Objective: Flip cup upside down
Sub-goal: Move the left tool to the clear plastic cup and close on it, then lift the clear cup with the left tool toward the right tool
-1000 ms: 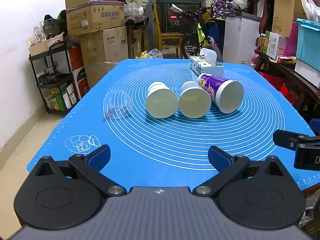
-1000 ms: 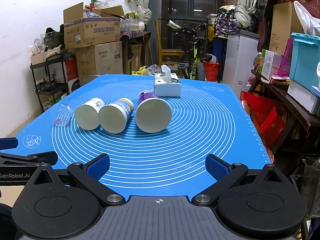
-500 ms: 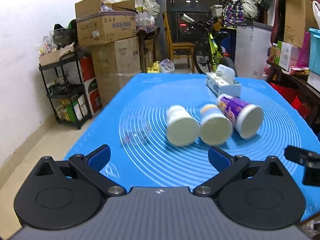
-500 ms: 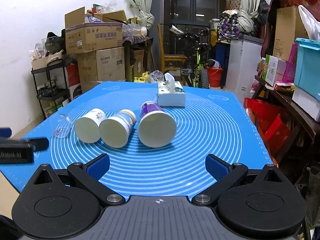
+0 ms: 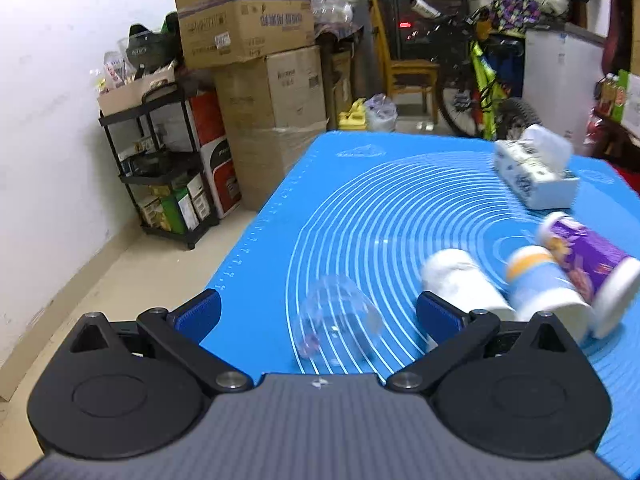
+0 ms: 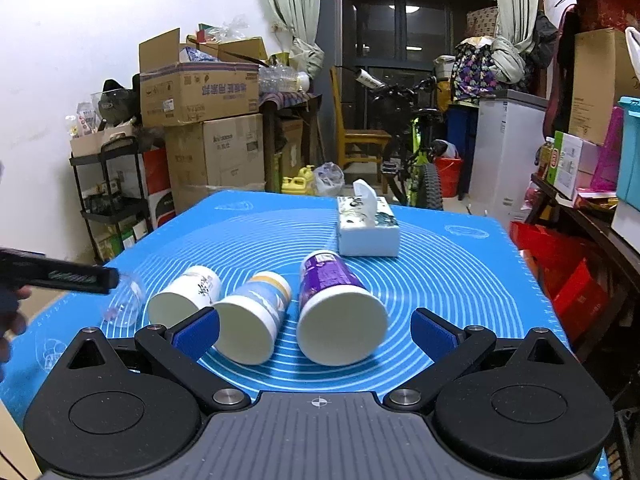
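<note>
left wrist view, near edge first: left gripper (image 5: 318, 312) fills the bottom of the frame, jaws spread wide, blue pads at lower left and lower right of centre, nothing between them in contact. just beyond the pads, low centre of frame, a clear plastic cup (image 5: 336, 330) lies on its side on the blue mat (image 5: 360, 208); it sits in the gap between the two fingers but is not pinched. picture is motion-blurred, so cup rim direction cannot be told. to the right of it, mid-right of frame, three paper cups lie on their sides in a row: white cup (image 5: 464, 284), blue and white cup (image 5: 548, 288), purple cup (image 5: 592, 268). further back, upper right, a tissue box (image 5: 536, 176) rests on the mat. beyond the mat, upper left, cardboard boxes (image 5: 248, 32) are stacked beside a black shelf rack (image 5: 160, 168).

right wrist view, near edge first: right gripper (image 6: 316, 330) at the bottom, jaws spread wide, holding nothing. the open mouths of the blue and white cup (image 6: 252, 316) and purple cup (image 6: 340, 312) face the camera just past the pads, low centre. white cup (image 6: 186, 296) lies left of them. clear plastic cup (image 6: 122, 300) at lower left, partly behind a finger of the left gripper (image 6: 60, 276), which enters from the left edge. tissue box (image 6: 368, 224) stands centre frame, further back on the mat (image 6: 460, 264). bicycle (image 6: 412, 148) beyond the far edge.
</note>
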Motion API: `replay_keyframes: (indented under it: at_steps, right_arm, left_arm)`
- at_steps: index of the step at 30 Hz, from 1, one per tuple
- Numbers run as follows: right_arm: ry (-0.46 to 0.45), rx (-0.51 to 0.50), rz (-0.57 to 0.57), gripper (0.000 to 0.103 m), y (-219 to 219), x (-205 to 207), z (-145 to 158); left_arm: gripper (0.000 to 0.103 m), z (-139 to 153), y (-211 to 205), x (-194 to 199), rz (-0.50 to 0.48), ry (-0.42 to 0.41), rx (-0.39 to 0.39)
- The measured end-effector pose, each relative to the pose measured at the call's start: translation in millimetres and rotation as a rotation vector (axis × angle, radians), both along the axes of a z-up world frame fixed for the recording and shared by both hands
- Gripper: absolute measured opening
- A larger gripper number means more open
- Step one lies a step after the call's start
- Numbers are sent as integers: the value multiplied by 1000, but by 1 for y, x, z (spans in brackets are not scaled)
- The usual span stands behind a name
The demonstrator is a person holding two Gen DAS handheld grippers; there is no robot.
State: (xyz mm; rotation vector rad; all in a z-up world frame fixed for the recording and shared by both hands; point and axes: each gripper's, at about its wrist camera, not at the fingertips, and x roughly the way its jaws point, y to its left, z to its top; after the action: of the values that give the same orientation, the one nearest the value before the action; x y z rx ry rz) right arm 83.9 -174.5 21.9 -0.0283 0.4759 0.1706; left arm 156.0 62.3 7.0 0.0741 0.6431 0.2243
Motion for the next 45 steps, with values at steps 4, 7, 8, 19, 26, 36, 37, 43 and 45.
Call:
replay_keyframes:
  at_steps: [4,7,8,19,26,36,37,43,45]
  right_arm:
    - [14,-2,6,101,2,5,-8]
    - [24,0,0,101,-1,9,-13]
    - [27,1,-4,101,-1,10,-14]
    - [28,0,-18,101,-7,9,-16]
    - [28,0,-18,101,-8,10,-16]
    - [22,11,-33,101,-19,-3,-13]
    - [22,13,-36,101,-21,-5,-12]
    - [42,21,-56,101,-36,-15,-12]
    - [50,24,-65,101,-42,-19,-14]
  left_arm:
    - [102,-10,7,19,35,24,-9]
    - [102,-16,11,27,36,51,-24]
    - [102,-18,11,30,38,62,-30]
    - [64,-35,26,42,4,145,-141]
    - [61,-33,25,35,5,125,-136]
    - [61,3,2,-19,-44,32,-110]
    - [61,7,-5,-26,-59,23,-107]
    - [61,15,-59,-60,-189,-3,-114]
    - [61,11,-74,-62,-226,7,-127]
